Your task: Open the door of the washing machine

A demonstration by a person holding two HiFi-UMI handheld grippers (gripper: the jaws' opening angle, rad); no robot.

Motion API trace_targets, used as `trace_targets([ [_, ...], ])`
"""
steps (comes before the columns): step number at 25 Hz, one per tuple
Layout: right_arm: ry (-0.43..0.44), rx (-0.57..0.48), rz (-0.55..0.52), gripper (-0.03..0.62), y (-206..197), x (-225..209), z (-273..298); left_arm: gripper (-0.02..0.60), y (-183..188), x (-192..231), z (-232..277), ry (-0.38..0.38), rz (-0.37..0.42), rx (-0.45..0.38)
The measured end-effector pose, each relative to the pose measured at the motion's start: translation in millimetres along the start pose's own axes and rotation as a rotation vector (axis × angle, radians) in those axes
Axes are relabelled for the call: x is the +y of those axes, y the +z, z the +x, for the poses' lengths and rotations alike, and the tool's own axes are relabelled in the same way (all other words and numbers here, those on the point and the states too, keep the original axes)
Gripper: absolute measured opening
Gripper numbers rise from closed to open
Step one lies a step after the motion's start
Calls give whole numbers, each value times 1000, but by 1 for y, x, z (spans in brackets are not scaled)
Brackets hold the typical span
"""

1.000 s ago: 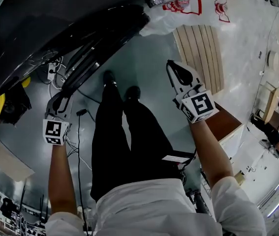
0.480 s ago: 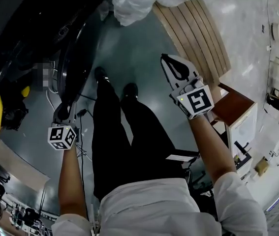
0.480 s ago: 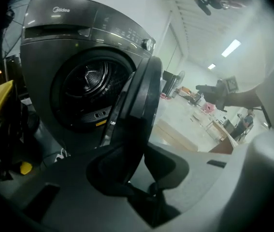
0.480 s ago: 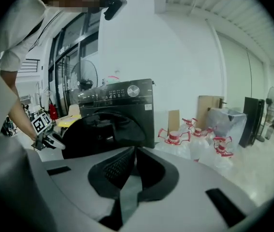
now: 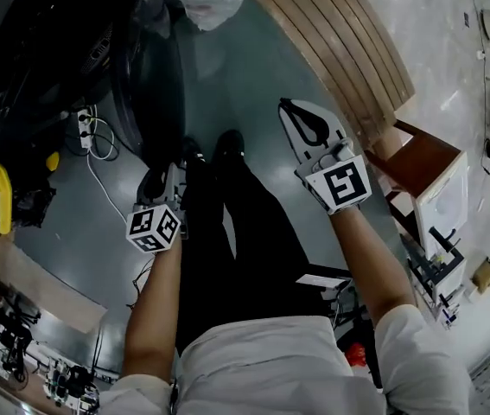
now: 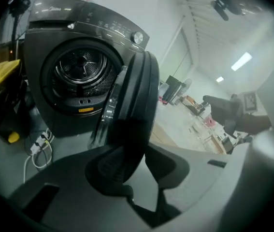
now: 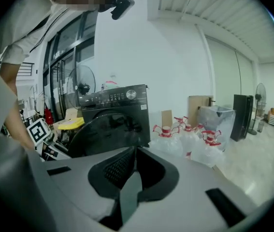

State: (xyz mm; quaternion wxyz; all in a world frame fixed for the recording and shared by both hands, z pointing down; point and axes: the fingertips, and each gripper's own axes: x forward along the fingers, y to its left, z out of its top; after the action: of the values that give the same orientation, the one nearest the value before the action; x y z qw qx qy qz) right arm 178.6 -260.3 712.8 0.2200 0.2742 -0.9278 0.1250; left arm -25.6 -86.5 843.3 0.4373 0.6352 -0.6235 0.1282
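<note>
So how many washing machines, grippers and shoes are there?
Washing machine: 1
Grippers: 2, the left gripper, whose jaws have just been opening with the edge of the door between them, and the right gripper
Shoes: 2, the left shoe and the right shoe
Total: 5

Grey floor (image 5: pixel 240 76), slatted wooden bench (image 5: pixel 348 59), white walls (image 7: pixel 175 66).

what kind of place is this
Probably a lab or workshop hall, not a home laundry: the washing machine stands beside a loose power strip, with big water jugs and a pedestal fan nearby.
</note>
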Motion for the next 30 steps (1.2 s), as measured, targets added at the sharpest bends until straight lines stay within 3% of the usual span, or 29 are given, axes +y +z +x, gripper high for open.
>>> trace_targets([
  [10, -82, -8, 45, 38, -22, -14, -45, 127, -10, -109, 46, -93, -55, 27],
  [16, -146, -48, 51, 38, -35, -38, -69, 124, -2, -182, 88, -232, 5, 66],
  [23, -237, -76, 75, 38, -46, -67, -92, 84, 25, -259, 148, -364, -28, 114],
  [30, -325, -68, 114, 38, -64, -81, -123, 127, 58, -332, 195, -632, -39, 212],
])
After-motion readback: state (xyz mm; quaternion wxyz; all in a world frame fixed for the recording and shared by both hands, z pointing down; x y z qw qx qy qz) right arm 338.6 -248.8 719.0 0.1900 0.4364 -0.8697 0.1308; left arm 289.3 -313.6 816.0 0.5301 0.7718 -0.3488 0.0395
